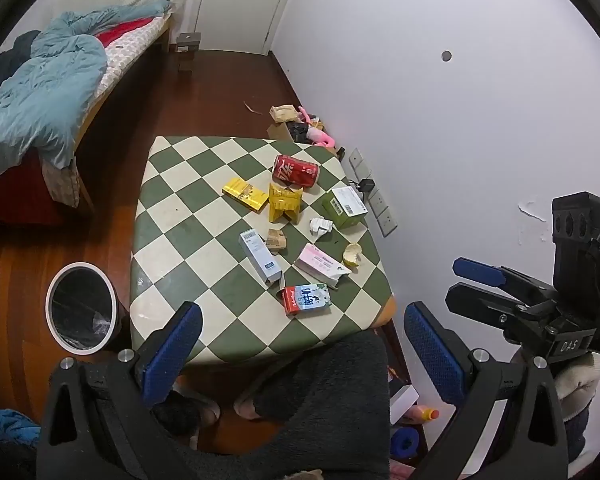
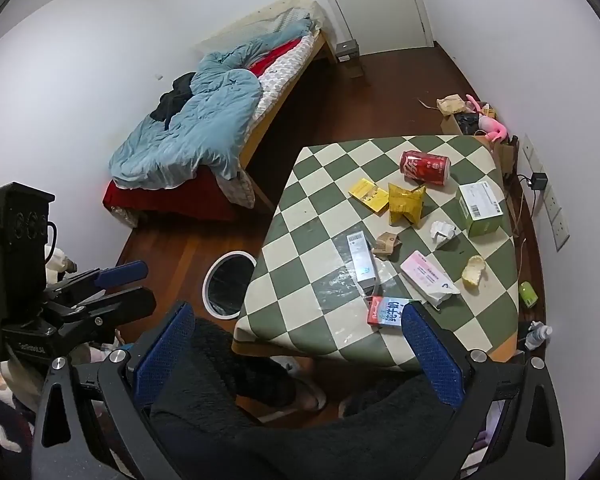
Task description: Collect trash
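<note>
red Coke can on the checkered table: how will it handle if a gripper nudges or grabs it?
The red Coke can lies on its side on the checkered table, so a nudge would probably roll it. It looks undented; if empty, it is likely light and may crumple under a hard squeeze. Its smooth metal could slip.

My desk (image 1: 172, 216) holds a toppled red can (image 1: 295, 171), yellow wrappers (image 1: 285, 202), and boxes; the bin (image 1: 80, 307) stands left.

Checkered worktop (image 1: 172, 216), green and cream, strewn with litter.
Red can (image 1: 296, 171) on its side at 12 o'clock; yellow box (image 1: 245, 194) and crumpled yellow pack (image 1: 285, 203) near centre; green box (image 1: 345, 207) at 2; pink packet (image 1: 321, 265) and milk carton (image 1: 307, 299) toward 6.
</note>
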A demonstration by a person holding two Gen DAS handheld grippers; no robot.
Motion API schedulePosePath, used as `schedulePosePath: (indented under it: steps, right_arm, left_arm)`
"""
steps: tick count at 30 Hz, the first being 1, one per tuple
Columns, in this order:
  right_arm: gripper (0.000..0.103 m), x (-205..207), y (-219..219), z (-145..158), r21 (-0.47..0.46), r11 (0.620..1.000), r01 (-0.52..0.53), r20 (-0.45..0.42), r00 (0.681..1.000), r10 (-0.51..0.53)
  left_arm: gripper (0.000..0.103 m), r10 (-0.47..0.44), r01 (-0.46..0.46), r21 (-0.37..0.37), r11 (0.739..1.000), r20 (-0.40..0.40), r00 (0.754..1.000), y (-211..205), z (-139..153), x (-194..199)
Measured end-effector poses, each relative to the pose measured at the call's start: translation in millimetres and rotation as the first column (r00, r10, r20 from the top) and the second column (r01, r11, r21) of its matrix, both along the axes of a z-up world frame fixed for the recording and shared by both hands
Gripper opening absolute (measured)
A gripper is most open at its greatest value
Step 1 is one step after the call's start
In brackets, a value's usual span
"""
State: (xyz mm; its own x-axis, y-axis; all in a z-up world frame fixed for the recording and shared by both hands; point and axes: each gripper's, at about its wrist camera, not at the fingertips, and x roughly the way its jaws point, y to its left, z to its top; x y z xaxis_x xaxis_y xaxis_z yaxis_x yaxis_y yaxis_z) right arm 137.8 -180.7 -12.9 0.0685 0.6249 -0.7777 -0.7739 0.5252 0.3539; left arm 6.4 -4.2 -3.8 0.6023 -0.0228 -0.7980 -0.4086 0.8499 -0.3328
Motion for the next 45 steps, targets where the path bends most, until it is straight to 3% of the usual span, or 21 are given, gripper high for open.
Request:
schedulePosePath:
  steps: [45]
  right_arm:
    - [0.103, -6, 5, 2, 0.013, 1.0, -0.013, 0.006, 1.0, 0.013]
  left_arm:
    - [0.103, -0.015, 0.015, 0.004, 1.0, 0.019, 1.0, -7, 6, 2]
